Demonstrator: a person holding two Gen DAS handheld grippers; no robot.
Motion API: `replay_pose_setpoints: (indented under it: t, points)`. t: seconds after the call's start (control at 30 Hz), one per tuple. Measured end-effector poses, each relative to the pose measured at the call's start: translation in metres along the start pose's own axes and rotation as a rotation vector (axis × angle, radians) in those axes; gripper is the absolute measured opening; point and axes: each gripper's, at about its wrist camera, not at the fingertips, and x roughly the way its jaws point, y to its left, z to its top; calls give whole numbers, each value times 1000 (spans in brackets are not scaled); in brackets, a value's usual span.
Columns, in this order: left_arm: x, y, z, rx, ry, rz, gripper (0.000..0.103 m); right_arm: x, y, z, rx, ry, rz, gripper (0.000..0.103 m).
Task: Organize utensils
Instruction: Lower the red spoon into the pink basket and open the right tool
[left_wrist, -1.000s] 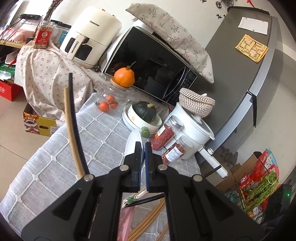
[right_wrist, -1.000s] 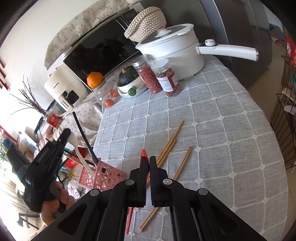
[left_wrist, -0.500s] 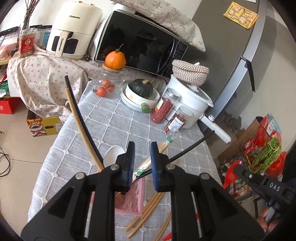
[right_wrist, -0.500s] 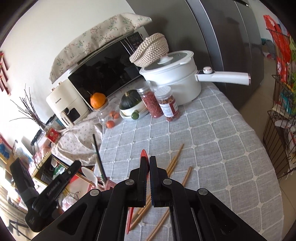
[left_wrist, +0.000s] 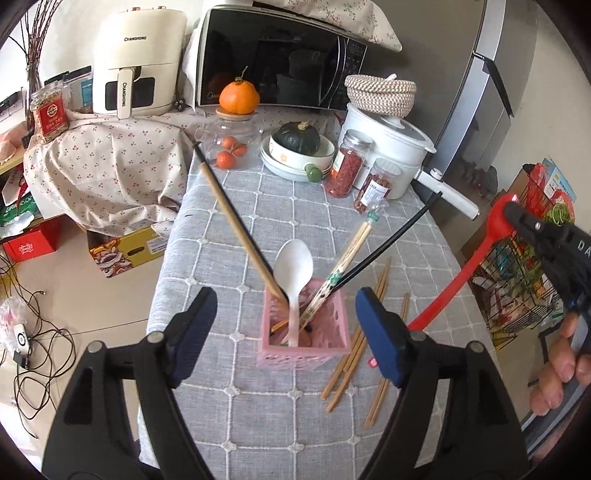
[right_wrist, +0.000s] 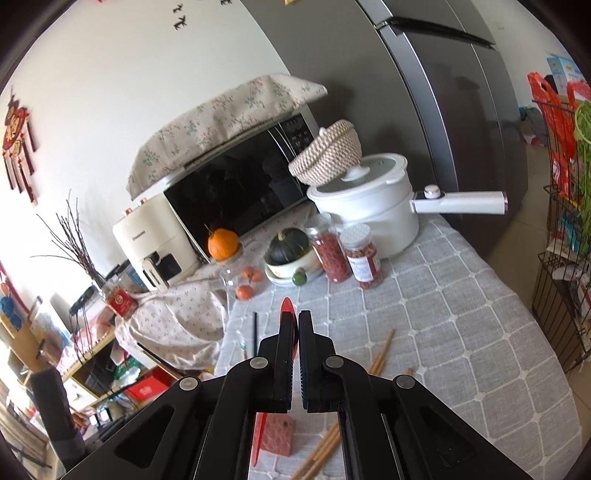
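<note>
Opened left gripper (left_wrist: 284, 332) wide since a second ago, now straddling pink utensil holder (left_wrist: 306, 341) on grey tablecloth (left_wrist: 221, 229) — right gripper (right_wrist: 295, 325) pinching red spoon (left_wrist: 465, 269); lower handle-first into holder, clear of white spoon (left_wrist: 294, 267).

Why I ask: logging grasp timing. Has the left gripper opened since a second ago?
Yes. The left gripper was shut; its jaws now stand apart, flanking the pink holder.

You've got a perforated pink plastic holder (left_wrist: 306, 332) on a woven grey tablecloth (left_wrist: 229, 221). Glossy white plastic spoon (left_wrist: 293, 266), bare wooden chopsticks (left_wrist: 373, 314) beside.
</note>
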Motion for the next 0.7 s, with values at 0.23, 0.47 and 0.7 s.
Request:
replay_pose_setpoints:
  t: [0.23,0.47,0.7]
  points:
    - [3,38,-6,-28,80,35,82,-4,43,-9,-71,-121,35,3]
    - [4,56,-13,-29,115,53,82,13,80,-33,-172,-201,-18,3]
    - [7,64,-15,-29,141,62,82,36,93,-58,-216,-220,-63,3]
